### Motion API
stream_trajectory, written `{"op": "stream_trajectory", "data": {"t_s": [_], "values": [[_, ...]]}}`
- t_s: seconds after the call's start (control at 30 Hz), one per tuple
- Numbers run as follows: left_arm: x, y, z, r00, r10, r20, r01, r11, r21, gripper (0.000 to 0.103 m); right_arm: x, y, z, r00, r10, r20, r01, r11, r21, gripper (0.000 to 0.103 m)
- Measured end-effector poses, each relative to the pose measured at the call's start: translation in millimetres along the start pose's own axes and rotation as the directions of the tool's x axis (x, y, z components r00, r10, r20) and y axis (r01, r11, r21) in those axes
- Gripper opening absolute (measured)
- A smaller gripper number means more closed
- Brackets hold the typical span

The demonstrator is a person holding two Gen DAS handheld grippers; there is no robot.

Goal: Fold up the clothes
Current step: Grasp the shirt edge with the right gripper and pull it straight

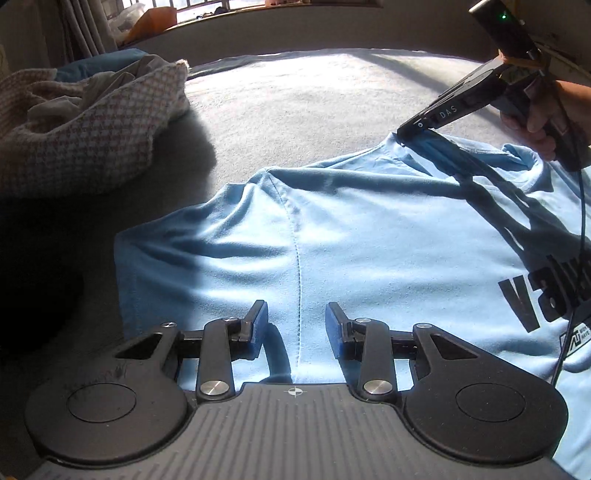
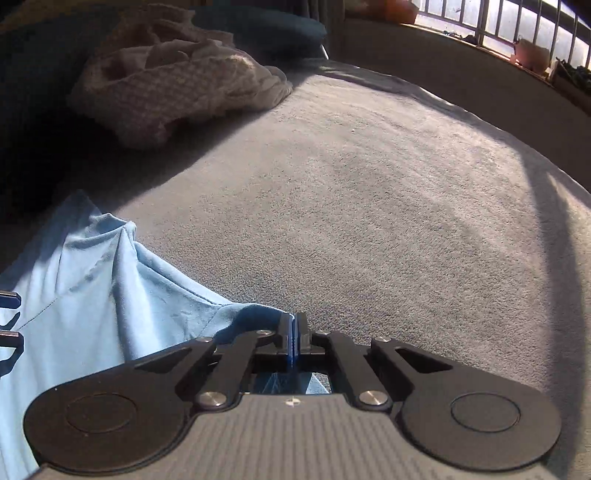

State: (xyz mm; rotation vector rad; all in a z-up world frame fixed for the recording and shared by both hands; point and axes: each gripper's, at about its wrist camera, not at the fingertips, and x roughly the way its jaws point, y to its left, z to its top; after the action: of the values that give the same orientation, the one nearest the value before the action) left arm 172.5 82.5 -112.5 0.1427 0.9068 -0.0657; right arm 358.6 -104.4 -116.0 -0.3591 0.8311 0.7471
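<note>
We identify a home bedroom: grey plush bed cover (image 2: 369, 192), heaped checked knit laundry (image 1: 85, 136), barred sunlit window (image 2: 498, 22).

Surface: grey fleece-covered bed (image 1: 314, 96), partly sunlit. Lying on it: light blue T-shirt (image 1: 369, 229), spread flat; beyond the T-shirt's sleeve, well apart, a crumpled heap of checked cloth (image 1: 92, 136).

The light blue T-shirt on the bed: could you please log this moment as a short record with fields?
garment: light blue T-shirt, spread on grey bed cover, black print facing up
left gripper: jaws open above the sleeve seam, holding nothing
right gripper: jaws shut on the shirt's edge near the collar
other laundry: checked cloth pile, apart from the shirt
fold: not yet begun
</note>
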Motion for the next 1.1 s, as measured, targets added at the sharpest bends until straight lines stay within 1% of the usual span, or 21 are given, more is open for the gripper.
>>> {"op": "stream_trajectory", "data": {"t_s": [0.1, 0.2, 0.27, 0.3, 0.37, 0.43, 0.47, 0.5, 0.53, 0.57, 0.63, 0.67, 0.73, 0.77, 0.8, 0.83, 0.87, 0.93, 1.0, 1.07, 1.1], "values": [[5, -2, -2, 1.0, 0.027, -0.005, -0.028, 0.999, -0.022, 0.034, 2, -2, 2, 0.997, -0.057, 0.053, 0.058, 0.998, -0.013, 0.0], [5, -2, -2, 0.999, 0.047, -0.003, -0.047, 0.998, -0.036, 0.035, 14, -6, 0, 0.992, -0.101, 0.078, 0.101, 0.995, 0.0, 0.0], [5, -4, -1, 0.998, 0.058, -0.004, -0.059, 0.998, -0.031, 0.036, 18, -10, -2, 0.986, -0.137, 0.091, 0.135, 0.99, 0.032, 0.0], [5, -4, -2, 0.998, 0.061, -0.005, -0.062, 0.998, -0.035, 0.036, 16, -17, -2, 0.986, -0.132, 0.105, 0.124, 0.989, 0.081, 0.0], [4, -4, -3, 0.998, 0.065, -0.005, -0.065, 0.997, -0.045, 0.036, 4, -35, -3, 0.987, -0.09, 0.13, 0.057, 0.97, 0.237, 0.002], [4, -4, -4, 0.998, 0.066, -0.001, -0.066, 0.996, -0.054, 0.037, -8, -49, -6, 0.989, 0.04, 0.142, -0.088, 0.934, 0.345, 0.004], [4, -3, -4, 0.998, 0.066, 0.001, -0.066, 0.996, -0.058, 0.037, -14, -56, -8, 0.982, 0.11, 0.154, -0.163, 0.903, 0.397, 0.005], [4, -3, -4, 0.998, 0.067, 0.002, -0.067, 0.996, -0.063, 0.037, -16, -58, -9, 0.976, 0.169, 0.141, -0.213, 0.881, 0.422, 0.008], [5, -3, -4, 0.998, 0.067, 0.002, -0.067, 0.995, -0.068, 0.038, -16, -54, -9, 0.97, 0.211, 0.117, -0.241, 0.874, 0.422, 0.016], [5, -2, -3, 0.998, 0.069, 0.003, -0.068, 0.995, -0.073, 0.038, -15, -49, -9, 0.964, 0.249, 0.091, -0.264, 0.869, 0.418, 0.02], [6, -3, -3, 0.997, 0.073, 0.003, -0.073, 0.994, -0.077, 0.039, -9, -36, -8, 0.958, 0.285, 0.036, -0.274, 0.87, 0.409, 0.036], [6, -3, -3, 0.997, 0.076, 0.004, -0.076, 0.994, -0.075, 0.039, -4, -31, -8, 0.957, 0.291, 0.012, -0.27, 0.872, 0.407, 0.037], [6, -4, -3, 0.997, 0.082, 0.007, -0.081, 0.994, -0.073, 0.039, 6, -25, -8, 0.959, 0.282, -0.001, -0.257, 0.876, 0.408, 0.035], [6, -5, -3, 0.997, 0.083, 0.009, -0.082, 0.994, -0.072, 0.039, 12, -22, -9, 0.961, 0.276, -0.006, -0.25, 0.878, 0.409, 0.031], [6, -5, -3, 0.996, 0.084, 0.011, -0.083, 0.994, -0.071, 0.039, 17, -19, -9, 0.963, 0.271, -0.011, -0.243, 0.879, 0.41, 0.009], [6, -5, -4, 0.996, 0.085, 0.012, -0.084, 0.994, -0.071, 0.04, 17, -16, -8, 0.968, 0.251, 0.001, -0.231, 0.889, 0.396, 0.001], [6, -4, -4, 0.996, 0.085, 0.013, -0.083, 0.994, -0.074, 0.04, 15, -13, -6, 0.975, 0.22, 0.027, -0.214, 0.904, 0.371, 0.001], [5, -3, -5, 0.996, 0.085, 0.015, -0.083, 0.993, -0.082, 0.041, 9, -8, -1, 0.98, 0.187, 0.069, -0.2, 0.924, 0.327, 0.001], [4, -3, -6, 0.996, 0.085, 0.017, -0.083, 0.993, -0.089, 0.041, 12, 1, 3, 0.987, 0.149, 0.065, -0.161, 0.951, 0.266, 0.001], [4, -2, -6, 0.996, 0.085, 0.018, -0.083, 0.992, -0.092, 0.041, 18, 8, 3, 0.996, 0.067, 0.065, -0.079, 0.974, 0.212, 0.0], [4, -2, -6, 0.996, 0.086, 0.018, -0.083, 0.992, -0.093, 0.042, 21, 8, 2, 0.997, 0.043, 0.065, -0.056, 0.975, 0.217, 0.001]]}}
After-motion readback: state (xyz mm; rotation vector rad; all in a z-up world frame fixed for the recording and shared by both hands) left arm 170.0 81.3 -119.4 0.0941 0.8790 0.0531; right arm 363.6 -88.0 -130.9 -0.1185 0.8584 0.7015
